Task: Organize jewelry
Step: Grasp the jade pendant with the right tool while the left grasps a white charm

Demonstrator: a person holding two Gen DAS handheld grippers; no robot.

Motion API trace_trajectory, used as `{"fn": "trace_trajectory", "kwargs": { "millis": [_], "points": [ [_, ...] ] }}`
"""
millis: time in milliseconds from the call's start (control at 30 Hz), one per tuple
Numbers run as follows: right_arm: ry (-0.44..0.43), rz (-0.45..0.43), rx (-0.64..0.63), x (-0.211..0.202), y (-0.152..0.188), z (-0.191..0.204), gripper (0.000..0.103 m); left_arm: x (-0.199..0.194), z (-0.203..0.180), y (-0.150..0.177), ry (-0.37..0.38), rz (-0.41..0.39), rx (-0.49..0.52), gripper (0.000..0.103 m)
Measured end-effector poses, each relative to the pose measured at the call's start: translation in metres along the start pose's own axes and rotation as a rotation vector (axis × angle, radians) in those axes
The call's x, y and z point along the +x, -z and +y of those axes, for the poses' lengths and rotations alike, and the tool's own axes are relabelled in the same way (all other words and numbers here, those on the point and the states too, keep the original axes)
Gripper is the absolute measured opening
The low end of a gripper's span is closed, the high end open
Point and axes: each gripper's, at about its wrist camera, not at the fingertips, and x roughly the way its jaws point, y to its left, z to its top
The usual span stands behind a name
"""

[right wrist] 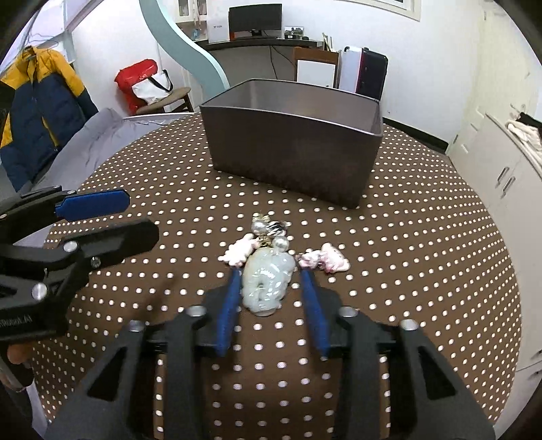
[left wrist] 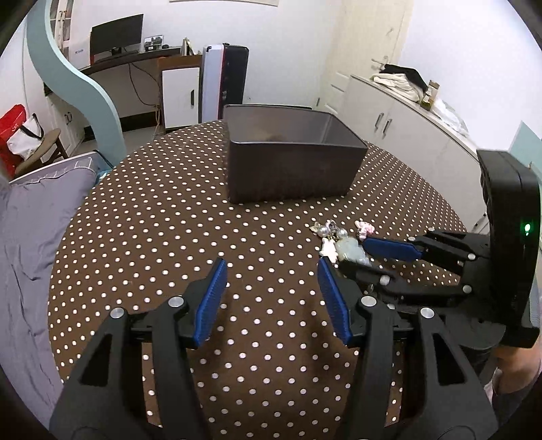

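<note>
A small heap of jewelry lies on the polka-dot table: a pale green jade pendant (right wrist: 267, 284), pink charms (right wrist: 238, 252) (right wrist: 330, 260) and silver bead pieces (right wrist: 269, 226). The heap also shows in the left wrist view (left wrist: 342, 242). My right gripper (right wrist: 271, 274) is open, its blue fingers on either side of the jade pendant with small gaps. It shows from the side in the left wrist view (left wrist: 359, 252). My left gripper (left wrist: 272, 269) is open and empty, left of the heap; it shows in the right wrist view (right wrist: 132, 216). A dark grey box (right wrist: 291, 149) (left wrist: 288, 169) stands behind the heap.
The round table (left wrist: 152, 220) with a brown dotted cloth drops off at its edges. A grey bed (left wrist: 30, 230) lies to the left. White cabinets (left wrist: 406, 132) stand to the right. A desk with a monitor (right wrist: 255, 20) is far behind.
</note>
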Motion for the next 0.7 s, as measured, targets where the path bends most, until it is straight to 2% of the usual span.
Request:
{"fn": "trace_trajectory", "kwargs": {
  "millis": [533, 700],
  "points": [
    [-0.046, -0.048, 0.072, -0.029, 0.026, -0.036, 0.026, 0.044, -0.047, -0.011, 0.043, 0.054, 0.085, 0.055],
    [-0.063, -0.06, 0.079, -0.032, 0.026, -0.036, 0.026, 0.055, -0.051, -0.015, 0.053, 0.085, 0.091, 0.038]
  ]
}}
